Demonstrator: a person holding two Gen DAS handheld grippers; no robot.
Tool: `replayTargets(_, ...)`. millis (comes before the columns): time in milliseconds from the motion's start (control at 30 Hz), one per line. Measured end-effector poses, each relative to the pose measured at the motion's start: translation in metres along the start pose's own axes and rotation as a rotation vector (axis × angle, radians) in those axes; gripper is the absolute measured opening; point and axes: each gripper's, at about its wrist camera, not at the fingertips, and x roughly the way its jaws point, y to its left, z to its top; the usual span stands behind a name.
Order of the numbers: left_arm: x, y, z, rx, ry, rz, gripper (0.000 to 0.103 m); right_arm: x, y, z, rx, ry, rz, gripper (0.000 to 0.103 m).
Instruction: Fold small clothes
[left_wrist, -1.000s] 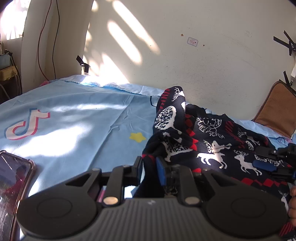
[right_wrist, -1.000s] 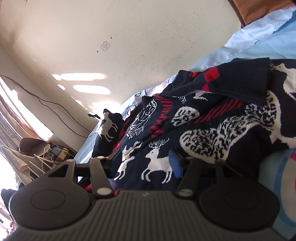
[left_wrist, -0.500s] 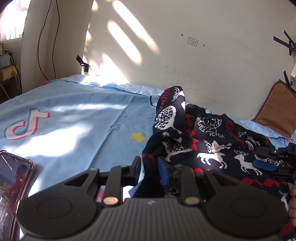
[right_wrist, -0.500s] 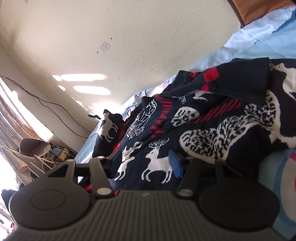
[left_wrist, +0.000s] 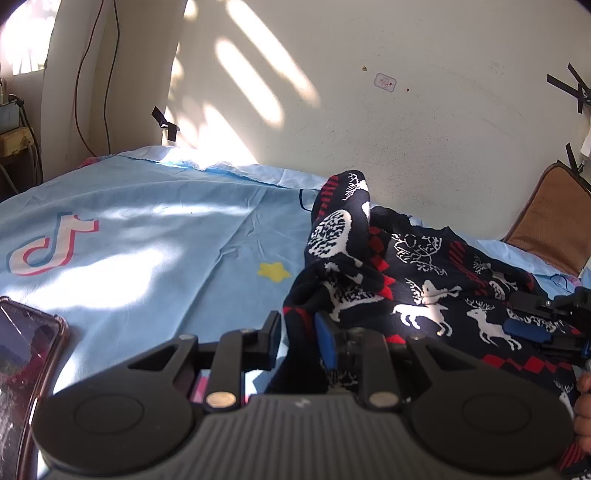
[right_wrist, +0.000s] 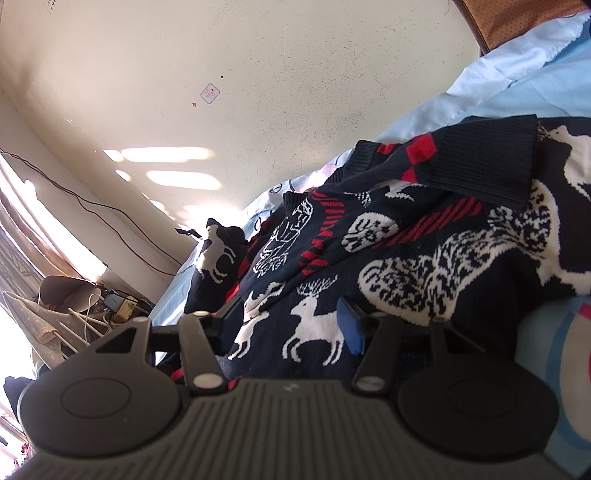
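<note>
A navy knit sweater (left_wrist: 424, 295) with white deer and red bands lies crumpled on the light blue bedsheet (left_wrist: 147, 240). One bunched part stands up toward the wall. My left gripper (left_wrist: 298, 334) is at the sweater's near left edge. That edge hangs between its jaws, which stand slightly apart, with a sliver of sheet showing beside the left finger. My right gripper (right_wrist: 284, 321) is rolled on its side and open wide, and the deer-patterned sweater (right_wrist: 406, 240) lies across the gap between its fingers. The right gripper (left_wrist: 528, 315) also shows at the right edge of the left wrist view.
A phone (left_wrist: 22, 369) lies on the sheet at the near left. A brown cushion (left_wrist: 546, 221) leans by the wall at the right. A wall (left_wrist: 369, 110) runs close behind the bed. Cables and clutter (right_wrist: 92, 306) sit off the bed's far end.
The left gripper's jaws have parted a little around the sweater's edge. The sweater and both hands have stayed where they were.
</note>
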Motion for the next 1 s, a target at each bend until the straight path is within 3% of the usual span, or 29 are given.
replayTargets(500,0.001,0.002,0.001,-0.014,0.01,-0.014,0.021,-0.003,0.003,0.001,-0.002,-0.005,-0.012,0.058)
replayTargets(667,0.002,0.003,0.002,-0.016,0.014,-0.02,0.021,-0.022,0.016,0.009,-0.046,-0.09,-0.044,0.058)
replayTargets(800,0.002,0.004,0.002,-0.019,0.015,-0.023,0.021,-0.036,0.011,0.024,-0.045,-0.162,-0.148,0.058)
replayTargets(867,0.002,0.004,0.002,-0.018,0.016,-0.022,0.021,-0.044,0.007,0.032,-0.07,-0.221,-0.255,0.058)
replayTargets(1000,0.002,0.004,0.001,-0.019,0.017,-0.023,0.021,-0.045,0.01,0.042,-0.247,-0.238,-0.401,0.061)
